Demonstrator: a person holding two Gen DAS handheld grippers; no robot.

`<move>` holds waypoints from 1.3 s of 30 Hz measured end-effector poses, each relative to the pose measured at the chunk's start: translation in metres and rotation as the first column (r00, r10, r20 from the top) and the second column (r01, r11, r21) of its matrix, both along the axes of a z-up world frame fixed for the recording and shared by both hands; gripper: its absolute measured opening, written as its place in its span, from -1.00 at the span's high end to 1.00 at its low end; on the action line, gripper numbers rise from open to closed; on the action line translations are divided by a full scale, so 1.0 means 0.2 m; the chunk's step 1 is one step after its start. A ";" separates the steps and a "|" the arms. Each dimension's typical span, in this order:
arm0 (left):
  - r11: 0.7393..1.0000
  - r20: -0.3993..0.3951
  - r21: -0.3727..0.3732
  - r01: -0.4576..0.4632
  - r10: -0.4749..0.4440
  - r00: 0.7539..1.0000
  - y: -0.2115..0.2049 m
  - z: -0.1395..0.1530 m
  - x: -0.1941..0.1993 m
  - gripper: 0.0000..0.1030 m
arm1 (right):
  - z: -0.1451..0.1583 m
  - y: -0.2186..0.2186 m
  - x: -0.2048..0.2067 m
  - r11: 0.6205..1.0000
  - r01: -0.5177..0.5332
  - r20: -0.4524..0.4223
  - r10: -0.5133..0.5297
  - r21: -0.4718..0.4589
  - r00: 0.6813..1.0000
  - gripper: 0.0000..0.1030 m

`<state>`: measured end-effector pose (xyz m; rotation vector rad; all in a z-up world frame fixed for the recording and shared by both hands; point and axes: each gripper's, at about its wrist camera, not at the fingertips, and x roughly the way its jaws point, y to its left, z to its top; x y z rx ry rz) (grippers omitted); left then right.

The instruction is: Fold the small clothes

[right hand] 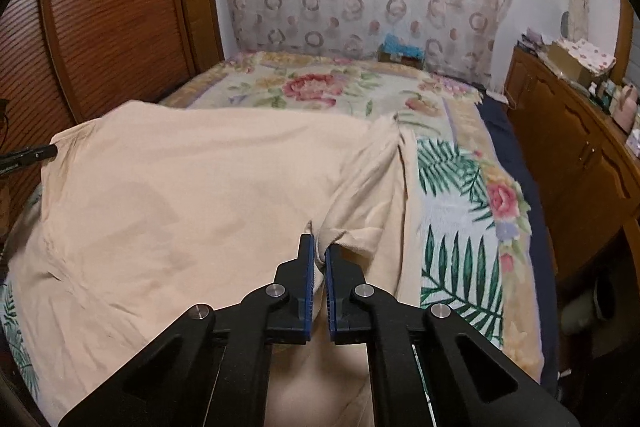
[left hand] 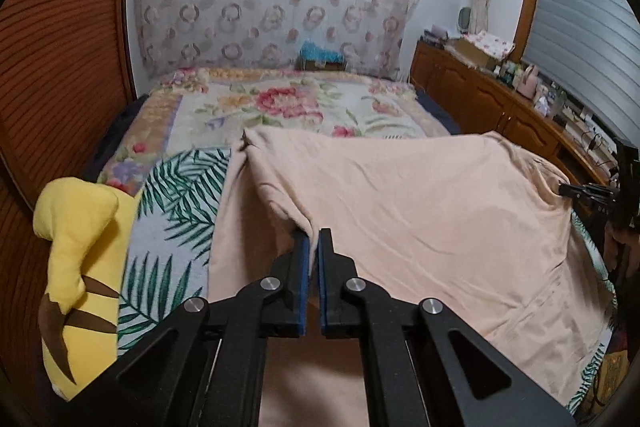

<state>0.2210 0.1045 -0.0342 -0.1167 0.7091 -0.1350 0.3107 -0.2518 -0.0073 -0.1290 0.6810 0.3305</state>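
A pale peach garment (left hand: 420,211) hangs stretched between my two grippers above the bed. My left gripper (left hand: 314,233) is shut on one bunched corner of it; the cloth slopes away to the right, where the right gripper's tip (left hand: 576,191) pinches the other corner. In the right wrist view the same garment (right hand: 192,195) spreads to the left, and my right gripper (right hand: 319,241) is shut on a gathered fold. The left gripper's tip (right hand: 36,153) shows at the far left edge, holding the cloth.
The bed (left hand: 288,103) has a floral blanket and a palm-leaf cover (right hand: 460,227). A yellow plush toy (left hand: 76,267) lies at the left. A wooden louvred wardrobe (right hand: 112,11) stands left, a cluttered wooden dresser (left hand: 500,99) right.
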 end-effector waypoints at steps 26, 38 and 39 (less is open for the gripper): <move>0.999 0.231 -0.047 -0.014 0.025 0.973 0.10 0.42 -0.67 0.92 | 0.20 -0.16 -0.90 0.999 0.013 0.235 -0.025 0.052 0.972 0.91; 0.996 -0.069 -0.059 -0.072 0.068 0.995 0.15 -0.18 -0.72 0.92 | -0.43 -0.26 -0.90 0.992 0.097 -0.033 -0.095 0.083 0.995 0.91; 0.995 -0.074 -0.056 -0.081 0.077 0.994 0.15 -0.19 -0.74 0.92 | -0.47 -0.27 -0.89 0.990 0.110 -0.052 -0.106 0.086 0.993 0.88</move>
